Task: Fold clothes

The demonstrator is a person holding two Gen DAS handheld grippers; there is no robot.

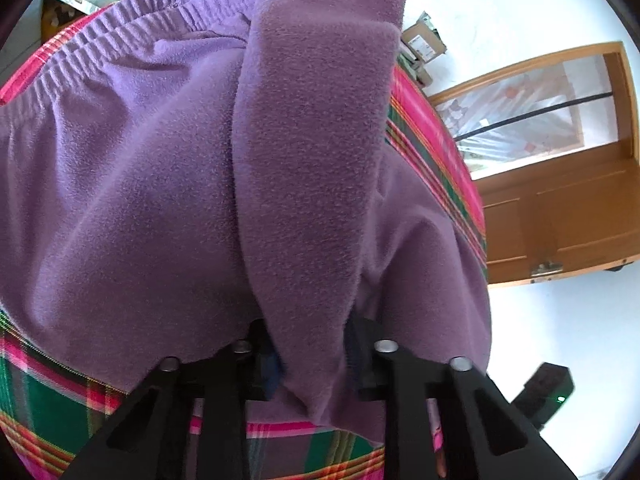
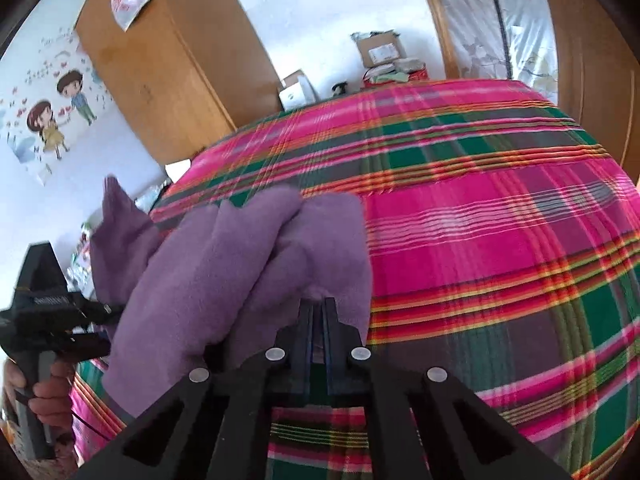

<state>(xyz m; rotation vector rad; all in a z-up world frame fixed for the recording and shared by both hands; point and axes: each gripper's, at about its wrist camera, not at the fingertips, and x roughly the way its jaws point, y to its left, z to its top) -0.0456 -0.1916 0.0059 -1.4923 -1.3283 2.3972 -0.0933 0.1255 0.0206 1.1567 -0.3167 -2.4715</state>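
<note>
A purple fleece garment point(image 1: 168, 184) with a ribbed elastic waistband point(image 1: 120, 36) lies on the plaid bedspread point(image 1: 44, 404). A thick fold of it runs down between the fingers of my left gripper point(image 1: 310, 354), which is shut on it. In the right wrist view the same purple fleece garment point(image 2: 224, 256) is bunched and lifted above the bed. My right gripper point(image 2: 319, 312) is shut on its edge, the fingers nearly touching. The left gripper's body point(image 2: 44, 312) shows at the far left, held by a hand point(image 2: 48, 392).
The pink, green and red plaid bedspread point(image 2: 480, 220) covers the bed to the right of the garment. A wooden wardrobe point(image 2: 160, 72), cardboard boxes point(image 2: 380, 50) and a wall sticker point(image 2: 52, 120) stand beyond. A wooden door point(image 1: 560, 200) is at the right.
</note>
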